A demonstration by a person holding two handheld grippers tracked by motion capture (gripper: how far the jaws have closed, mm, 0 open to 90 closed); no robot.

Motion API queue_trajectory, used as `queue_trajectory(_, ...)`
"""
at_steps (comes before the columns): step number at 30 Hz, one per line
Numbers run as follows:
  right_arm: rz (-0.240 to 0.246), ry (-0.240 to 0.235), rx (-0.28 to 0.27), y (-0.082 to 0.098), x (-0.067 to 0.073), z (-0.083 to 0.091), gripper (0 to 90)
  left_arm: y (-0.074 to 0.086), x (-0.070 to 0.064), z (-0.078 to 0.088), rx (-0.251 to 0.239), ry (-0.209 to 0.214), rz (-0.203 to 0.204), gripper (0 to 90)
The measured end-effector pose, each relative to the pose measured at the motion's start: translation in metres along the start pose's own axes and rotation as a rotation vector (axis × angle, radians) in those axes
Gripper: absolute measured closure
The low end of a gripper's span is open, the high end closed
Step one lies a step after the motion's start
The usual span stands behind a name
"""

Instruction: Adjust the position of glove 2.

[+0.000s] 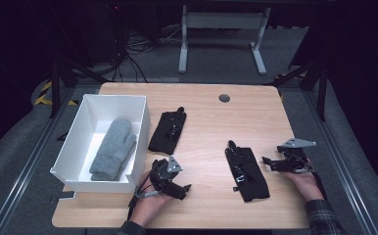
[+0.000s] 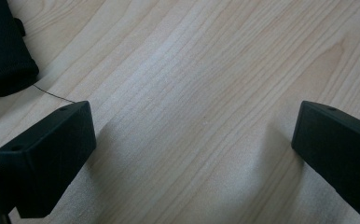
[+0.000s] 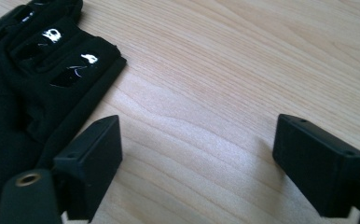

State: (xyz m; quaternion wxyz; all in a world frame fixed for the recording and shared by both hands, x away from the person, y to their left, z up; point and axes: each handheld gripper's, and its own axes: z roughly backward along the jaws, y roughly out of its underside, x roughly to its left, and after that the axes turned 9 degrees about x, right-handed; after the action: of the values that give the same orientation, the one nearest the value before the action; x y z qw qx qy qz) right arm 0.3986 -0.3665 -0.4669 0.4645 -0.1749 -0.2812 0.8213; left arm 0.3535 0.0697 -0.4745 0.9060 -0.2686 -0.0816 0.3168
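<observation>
Two black gloves lie flat on the wooden table. One glove (image 1: 167, 131) is beside the white box; the other (image 1: 247, 172) is right of centre. My left gripper (image 1: 186, 189) rests near the front edge, just right of the box. Its jaws are open over bare wood (image 2: 194, 140), and a corner of black fabric (image 2: 1, 51) shows at the upper left. My right gripper (image 1: 269, 164) sits just right of the second glove, pointing at it. It is open with nothing between its fingertips (image 3: 197, 154), and that glove (image 3: 38, 70) lies beside its left jaw.
A white open box (image 1: 74, 142) stands at the table's left with a grey mitten (image 1: 112, 149) inside. A round grommet (image 1: 224, 98) sits near the far edge. Bare wood (image 1: 211, 127) lies between the gloves. Beyond the table are cables and a white desk frame (image 1: 221, 29).
</observation>
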Motion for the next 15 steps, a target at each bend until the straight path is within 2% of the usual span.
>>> queue_trajectory(2,0.0,0.006,0.001,0.0,0.0,0.0,15.4,-0.004,0.0,0.0,0.009,0.014,-0.002,2.8)
queue_trajectory(6,-0.001,0.009,0.001,0.0,0.0,0.0,15.2,-0.014,0.001,0.001,0.009,0.009,-0.005,5.9)
queue_trajectory(7,-0.001,0.009,0.001,0.0,0.0,0.0,15.2,-0.017,0.002,0.002,0.004,0.009,0.006,8.1)
queue_trajectory(11,-0.001,0.009,0.001,0.0,0.0,0.0,15.3,-0.026,0.009,0.007,-0.004,-0.033,0.042,25.3)
queue_trajectory(12,-0.001,0.009,0.001,0.0,0.0,0.0,15.3,-0.03,0.012,0.008,-0.016,-0.049,0.066,31.8)
queue_trajectory(13,-0.001,0.009,0.001,0.0,0.0,0.0,15.3,-0.03,0.012,0.008,-0.016,-0.049,0.066,38.8)
queue_trajectory(14,-0.001,0.009,0.001,0.0,0.0,0.0,15.2,-0.034,0.016,0.009,-0.018,-0.054,0.087,38.8)
queue_trajectory(15,-0.001,0.009,0.001,0.0,0.0,0.0,15.2,-0.037,0.019,0.01,-0.023,-0.061,0.101,53.1)
